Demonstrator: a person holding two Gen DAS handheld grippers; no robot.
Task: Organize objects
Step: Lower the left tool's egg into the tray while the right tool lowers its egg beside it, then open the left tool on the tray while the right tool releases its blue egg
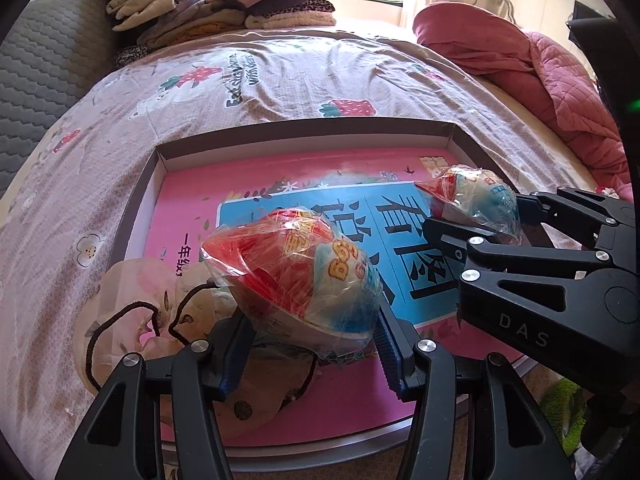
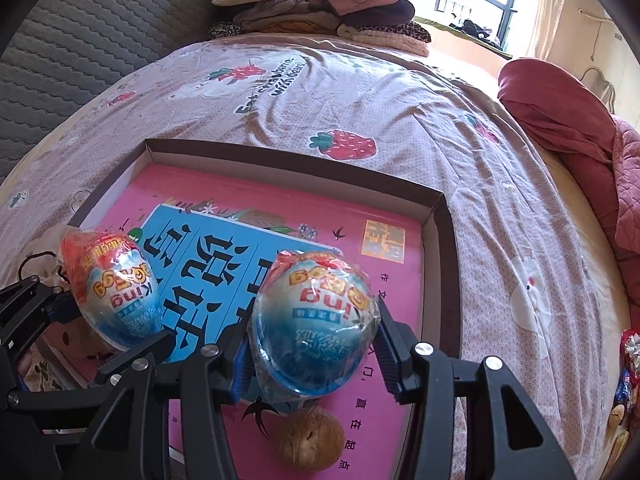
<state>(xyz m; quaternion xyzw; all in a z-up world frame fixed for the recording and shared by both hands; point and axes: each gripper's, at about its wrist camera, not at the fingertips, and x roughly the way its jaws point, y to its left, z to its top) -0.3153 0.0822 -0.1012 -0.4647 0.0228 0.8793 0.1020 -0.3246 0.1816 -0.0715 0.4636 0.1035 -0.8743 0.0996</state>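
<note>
My left gripper (image 1: pixel 312 344) is shut on a plastic-wrapped toy egg (image 1: pixel 296 276), red at one end and blue-white at the other, held above a shallow cardboard box (image 1: pixel 304 128) with a pink book (image 1: pixel 192 192) in it. My right gripper (image 2: pixel 316 356) is shut on a second wrapped egg (image 2: pixel 316 320), over the same box (image 2: pixel 444 240). Each gripper shows in the other's view: the right one (image 1: pixel 480 224) with its egg (image 1: pixel 476 196), the left one (image 2: pixel 116 320) with its egg (image 2: pixel 112 284). A walnut (image 2: pixel 310 442) lies on the book (image 2: pixel 280 200) under my right gripper.
The box sits on a bed with a strawberry-print sheet (image 1: pixel 280 76). A drawstring pouch (image 1: pixel 132 312) lies at the box's left corner. Folded clothes (image 1: pixel 224 4) are piled at the far side. A red quilt (image 1: pixel 540 64) lies to the right. Small wrapped items (image 2: pixel 626 384) lie at the right edge.
</note>
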